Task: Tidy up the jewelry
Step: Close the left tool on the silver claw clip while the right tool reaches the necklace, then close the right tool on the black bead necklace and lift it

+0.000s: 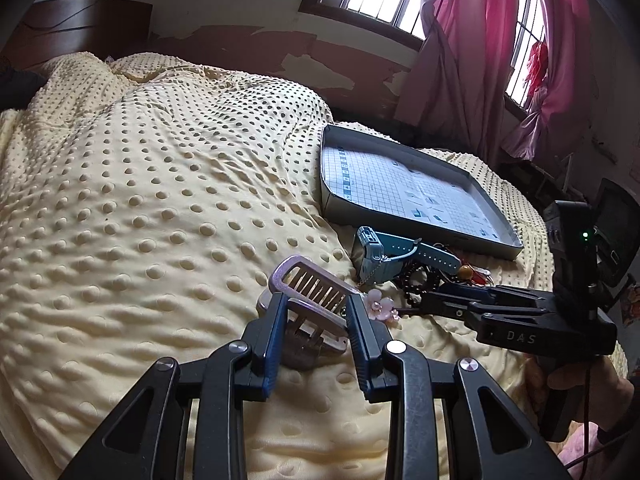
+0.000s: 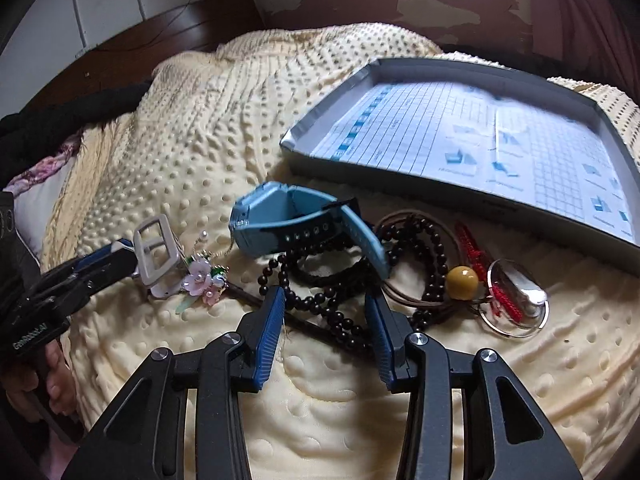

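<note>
**Hair clip in the left tool, tray waiting empty**

Held between the pads of the left tool [image 1: 314,314]: a pale metallic hair clip [image 1: 308,284], toothed, pinched across its lower body, probably so its open loop end stays free for setting down. Long axis running away from the tool toward the head of the bed, loop end tilted up and leftward; in the right wrist view, standing nearly upright just off the blanket [image 2: 168,128]. Just beside it, a pink flower hairpin [image 2: 202,276], stem slanting toward the right tool [image 2: 325,312]. Next outward, one heap near the tray's near edge: blue watch [image 2: 292,220] on its side, strap curling over dark bead strings [image 2: 344,304], an amber bead [image 2: 462,282], red cord [image 2: 476,252], a clear round pendant [image 2: 516,300]. Right tool open wide, holding nothing, pads either side of the beads, seemingly lined up for a grab. Beyond the heap, the shallow tray [image 2: 380,182] lined with gridded paper, empty as far as visible, likely the destination.
</note>
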Motion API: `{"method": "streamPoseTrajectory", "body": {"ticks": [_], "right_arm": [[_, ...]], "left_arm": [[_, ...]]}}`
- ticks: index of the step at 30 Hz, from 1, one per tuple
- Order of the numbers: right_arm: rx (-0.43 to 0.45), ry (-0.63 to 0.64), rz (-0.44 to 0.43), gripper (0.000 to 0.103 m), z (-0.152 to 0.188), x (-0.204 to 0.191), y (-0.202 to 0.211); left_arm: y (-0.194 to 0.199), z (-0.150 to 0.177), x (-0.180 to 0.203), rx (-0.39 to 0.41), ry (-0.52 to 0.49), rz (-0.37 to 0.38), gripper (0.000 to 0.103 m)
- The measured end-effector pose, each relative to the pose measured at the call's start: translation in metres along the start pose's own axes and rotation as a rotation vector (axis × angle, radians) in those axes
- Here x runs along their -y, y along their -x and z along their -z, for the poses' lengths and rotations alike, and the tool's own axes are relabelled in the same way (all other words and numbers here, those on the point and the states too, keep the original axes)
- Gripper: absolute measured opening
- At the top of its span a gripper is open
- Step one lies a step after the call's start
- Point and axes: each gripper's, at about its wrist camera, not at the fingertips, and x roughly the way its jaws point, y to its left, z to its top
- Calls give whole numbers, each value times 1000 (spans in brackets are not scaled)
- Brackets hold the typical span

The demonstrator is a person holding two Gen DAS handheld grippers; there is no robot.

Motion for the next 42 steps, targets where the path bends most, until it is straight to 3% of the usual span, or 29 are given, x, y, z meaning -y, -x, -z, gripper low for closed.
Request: {"method": "streamPoseTrajectory", "body": {"ticks": [1,9,12,13,14,25,31,36,42], "right_arm": [[-8,-3,-10,37,0,0,-2],[-2,-16,-67,6,8,-5,8],[11,-45,-99,5,11,-2,14],[15,-50,-106,5,13,-3,16],[15,-50,-112,5,15,-4,18],[101,-77,-193,5,28,-8,56],[112,-39,-137,5,28,-9,59],[115,-35,-162,5,29,-12,61],[187,-70,-211,5,32,-8,82]], "left_arm": [[1,1,0,-3,5,9,28],[11,13,-1,-24,16,33,27],[15,17,0,-20,20,30,24],[16,18,2,-19,16,30,9],[17,18,4,-25,16,47,5],[22,23,13,-16,-12,25,5],[23,25,15,-10,-20,15,5],[25,25,15,5,-17,18,5],[28,25,19,21,-32,23,5]]}}
